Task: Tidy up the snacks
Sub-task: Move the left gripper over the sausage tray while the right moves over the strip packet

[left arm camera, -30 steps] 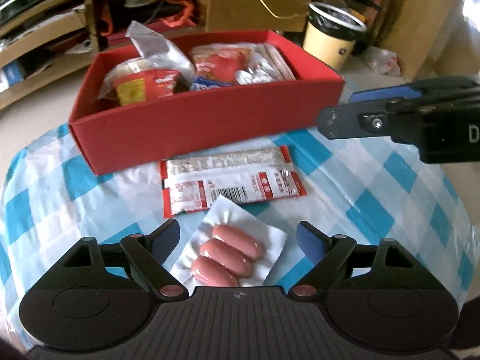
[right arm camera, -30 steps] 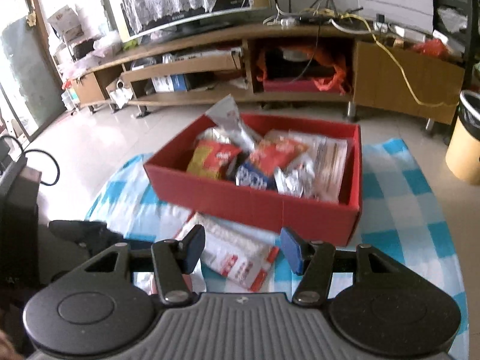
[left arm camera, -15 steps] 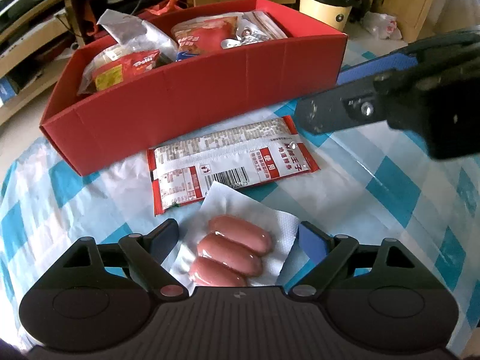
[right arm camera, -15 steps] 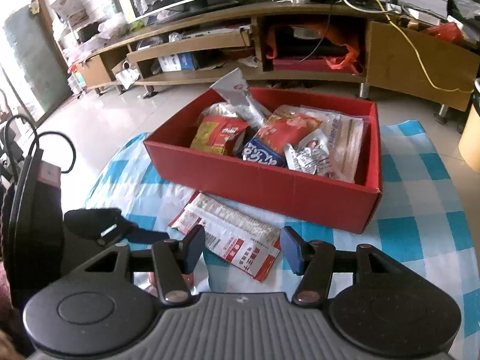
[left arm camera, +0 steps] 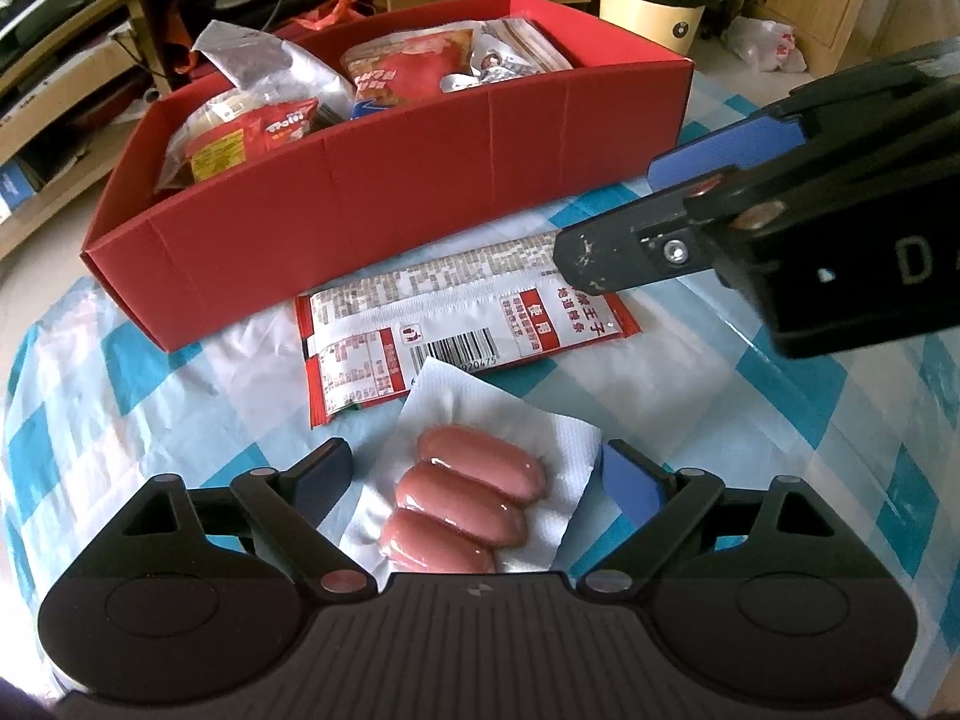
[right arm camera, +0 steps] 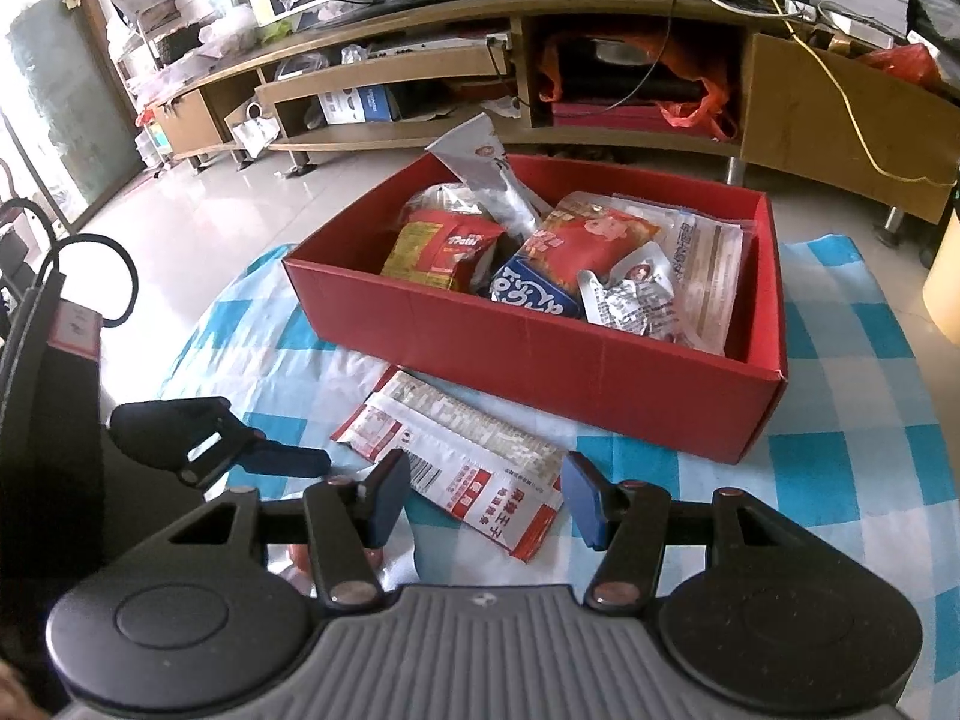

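A red box (left arm camera: 372,228) holding several snack packs stands at the back of the checked cloth; it also shows in the right wrist view (right arm camera: 576,372). A flat red-and-white packet (left arm camera: 462,324) lies in front of it, also seen in the right wrist view (right arm camera: 468,468). A clear pack of three sausages (left arm camera: 468,504) lies nearest me. My left gripper (left arm camera: 474,480) is open, its fingers on either side of the sausage pack. My right gripper (right arm camera: 486,498) is open and empty, low over the red-and-white packet's near end; it reaches in from the right in the left wrist view (left arm camera: 690,222).
The blue-and-white checked cloth (left arm camera: 780,432) covers a round table. A cream bin (left arm camera: 654,0) stands behind the box on the right. A low wooden TV stand (right arm camera: 600,48) lines the back. The left gripper's body (right arm camera: 54,432) fills the right wrist view's left side.
Both grippers have come lower and closer to the table. My right gripper has moved in over the flat packet. My left gripper's fingers now flank the sausage pack more closely.
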Tool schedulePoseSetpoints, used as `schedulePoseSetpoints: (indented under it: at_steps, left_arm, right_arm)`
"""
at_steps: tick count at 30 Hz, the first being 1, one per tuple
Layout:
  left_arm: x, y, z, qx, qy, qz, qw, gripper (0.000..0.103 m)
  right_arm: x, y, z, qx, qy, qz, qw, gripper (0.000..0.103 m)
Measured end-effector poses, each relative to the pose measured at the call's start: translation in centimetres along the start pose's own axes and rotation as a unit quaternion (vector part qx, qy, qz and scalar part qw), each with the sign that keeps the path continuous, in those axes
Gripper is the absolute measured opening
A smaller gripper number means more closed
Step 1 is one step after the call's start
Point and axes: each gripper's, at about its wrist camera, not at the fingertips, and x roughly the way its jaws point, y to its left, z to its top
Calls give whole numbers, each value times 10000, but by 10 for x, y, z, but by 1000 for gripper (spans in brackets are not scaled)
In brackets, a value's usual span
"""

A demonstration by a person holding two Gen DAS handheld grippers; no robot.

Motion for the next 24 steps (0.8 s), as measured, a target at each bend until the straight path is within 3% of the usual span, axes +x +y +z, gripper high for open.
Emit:
schedulePoseSetpoints:
  at_steps: [10,13,16,21,24]
  left_arm:
    - [-4,-2,-5,50,-11,42,10000,94]
    - [-7,-4,-8,-23,-56,-41,10000,85]
    - [-12,-5,-14,-62,-45,7,10000,83]
    - [-33,7,-31,-492,-80,20,9988,73]
    - [-43,19,-42,-860,10,62,9963,73]
  right_arm:
    - [7,1,1,-41,85,-18,10000,52]
    - [11,1,2,-53,139,-53,9999,52]
    - [16,-2,4,-57,175,-50,9998,52]
    - [32,-7,13,-243,298,167,9991,52]
    - [49,-9,18,-343,450,504,9971,52]
